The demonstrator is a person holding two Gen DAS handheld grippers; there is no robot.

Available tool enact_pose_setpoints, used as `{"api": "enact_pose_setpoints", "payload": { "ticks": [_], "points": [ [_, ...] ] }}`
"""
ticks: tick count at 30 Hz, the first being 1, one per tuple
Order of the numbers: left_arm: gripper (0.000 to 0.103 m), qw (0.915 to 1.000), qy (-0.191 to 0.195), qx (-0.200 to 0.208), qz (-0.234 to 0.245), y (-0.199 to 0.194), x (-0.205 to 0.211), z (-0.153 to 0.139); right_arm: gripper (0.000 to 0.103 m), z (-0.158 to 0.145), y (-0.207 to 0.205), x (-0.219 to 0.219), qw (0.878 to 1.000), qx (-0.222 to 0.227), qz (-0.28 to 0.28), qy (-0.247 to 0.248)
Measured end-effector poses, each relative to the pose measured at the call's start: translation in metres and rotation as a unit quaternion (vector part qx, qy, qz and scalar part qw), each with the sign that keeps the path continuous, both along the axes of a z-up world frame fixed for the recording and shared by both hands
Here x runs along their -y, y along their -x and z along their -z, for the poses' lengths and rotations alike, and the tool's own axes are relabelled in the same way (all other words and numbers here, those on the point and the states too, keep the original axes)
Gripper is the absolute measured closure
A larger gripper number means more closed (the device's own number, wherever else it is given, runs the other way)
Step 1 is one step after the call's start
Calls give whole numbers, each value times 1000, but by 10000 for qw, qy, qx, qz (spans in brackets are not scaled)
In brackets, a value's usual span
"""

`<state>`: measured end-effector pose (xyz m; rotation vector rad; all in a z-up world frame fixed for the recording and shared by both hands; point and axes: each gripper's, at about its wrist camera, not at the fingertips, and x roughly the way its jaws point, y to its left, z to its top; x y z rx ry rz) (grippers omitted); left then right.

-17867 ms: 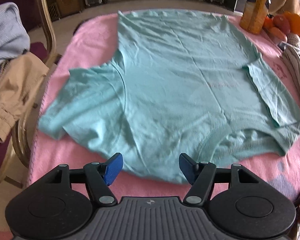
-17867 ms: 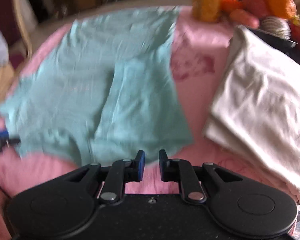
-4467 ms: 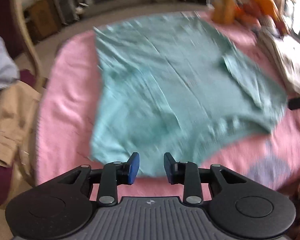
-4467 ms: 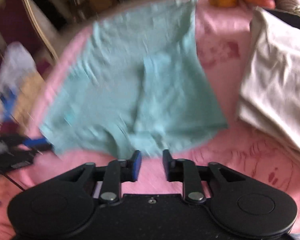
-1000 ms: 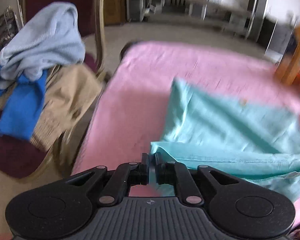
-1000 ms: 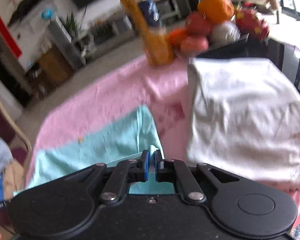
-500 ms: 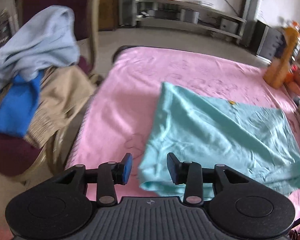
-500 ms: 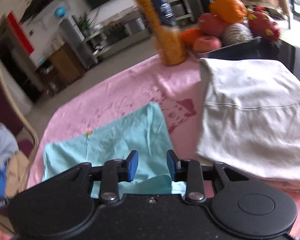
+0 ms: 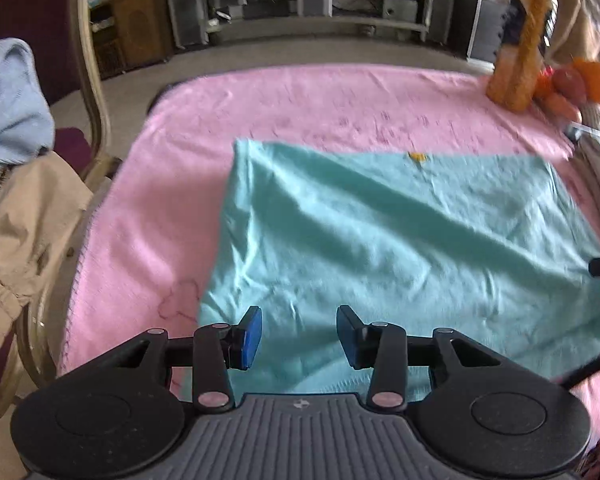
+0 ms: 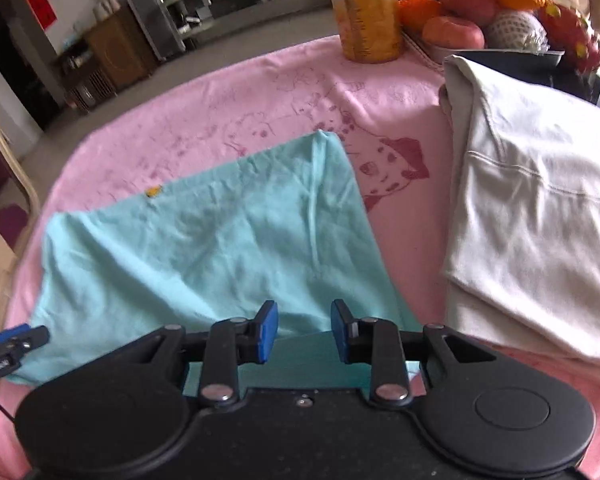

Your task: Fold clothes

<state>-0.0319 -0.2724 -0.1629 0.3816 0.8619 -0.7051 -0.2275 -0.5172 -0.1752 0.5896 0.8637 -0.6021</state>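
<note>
A pink blanket (image 9: 300, 92) carries the folded teal shirt (image 9: 400, 240); left gripper (image 9: 299, 336) and right gripper (image 10: 303, 330) hover released at its six-o'clock edge, grasping nothing.

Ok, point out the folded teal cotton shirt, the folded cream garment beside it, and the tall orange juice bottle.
Folded teal cotton shirt (image 10: 220, 248), right wrist view: middle of its top layer.
Folded cream garment (image 10: 540, 200), right wrist view: centre of the upper fold.
Tall orange juice bottle (image 10: 368, 12), right wrist view: its lower body.

Teal shirt (image 9: 400, 240) folded in half (formerly spread flat); both tools released.
</note>
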Motion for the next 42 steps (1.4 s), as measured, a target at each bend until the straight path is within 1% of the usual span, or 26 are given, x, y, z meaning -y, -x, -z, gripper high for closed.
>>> {"api": "enact_pose_setpoints", "payload": {
  "ticks": [2,4,6,9,11,14,16,18,20,22,23,26,30,32,34,36,38,39,41,42],
  "points": [
    [61,9998,-149,-92,27,0,1,7,74,4,2,2,9999,-123,29,-48],
    [57,9997,-255,-50,33,1,0,11,74,8,5,3,9998,-187,32,-94],
    [55,9996,-290,-47,38,1,-1,11,74,9,8,4,9998,-186,11,-77],
    [56,9993,-304,-237,10,0,-8,9,74,8,13,4,9997,-154,21,-171],
    [58,9981,-475,-350,148,4,-12,5,74,7,18,3,9990,-194,-39,-398],
    [61,9930,-956,-392,565,16,-22,-8,73,2,26,-4,9932,-479,-336,-1006],
    [61,9926,-903,-274,761,24,-39,-23,69,-13,34,-12,9922,-574,-441,-1020],
    [60,9951,-694,-243,657,22,-46,-33,66,-31,43,-19,9922,-585,-548,-956],
    [60,9971,-486,-211,552,20,-54,-43,60,-50,50,-22,9943,-406,-576,-800],
    [59,9985,-277,-180,447,18,-61,-52,59,-63,49,-20,9963,-209,-504,-664],
    [60,9989,-174,-165,394,17,-65,-57,59,-62,43,-17,9973,-162,-410,-591],
    [60,9994,-204,-215,173,6,-38,-43,62,-56,25,-7,9991,-48,-122,-403],
    [60,9978,-311,-540,222,-1,-8,-19,69,-20,-6,13,9966,-336,433,-609],
    [60,9966,-347,-661,350,1,0,-10,70,-9,-9,17,9951,-443,549,-691],
    [60,9934,-638,-701,653,9,0,-3,70,-2,-9,13,9932,-685,297,-897],
    [58,9884,-926,-739,955,17,0,3,70,3,-7,8,9898,-940,19,-1074],
    [59,9869,-975,-611,1132,27,-14,-8,70,1,1,-4,9854,-1281,-416,-1041],
    [59,9860,-999,-547,1221,32,-21,-14,70,-4,7,-9,9842,-1390,-523,-963],
    [59,9837,-1048,-418,1397,43,-36,-25,70,-19,24,-17,9851,-1384,-620,-809],
    [59,9825,-1069,-355,1482,47,-43,-30,70,-28,31,-18,9872,-1274,-604,-739]
  ]
}}
